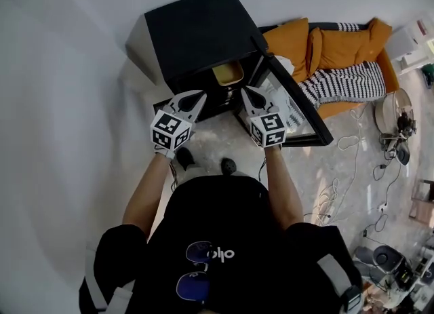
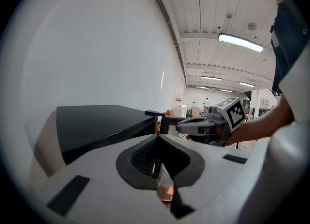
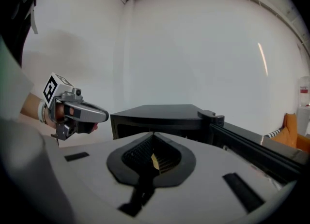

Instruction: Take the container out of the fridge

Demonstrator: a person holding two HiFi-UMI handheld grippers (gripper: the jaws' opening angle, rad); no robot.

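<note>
Both the left gripper [image 1: 196,97] and right gripper [image 1: 247,93], white and hard-shelled, hold their jaws together on nothing, aimed at 12 o'clock. Beyond, inside the boxy matte-black fridge [image 1: 193,31], sits the tan round-cornered container [image 1: 228,74], long axis unclear; the glass door [image 1: 298,106] stands open toward 4 o'clock.

Wall: a plain white painted wall [image 1: 61,82] fills the left side of the head view, and stands broad and bare in the right gripper view.
Floor: a pale, speckled, glossy stone floor [image 1: 339,177], with loose white cables [image 1: 349,144] trailing over it at the right.
Sofa: an orange upholstered sofa [image 1: 339,45] at the far side, with a black-and-white zigzag throw [image 1: 342,83] across its seat.
Ceiling: a white slatted ceiling [image 2: 203,20], seen in the left gripper view.
Light: a long lit tube lamp [image 2: 240,43] on that ceiling, with more strips further back.
</note>
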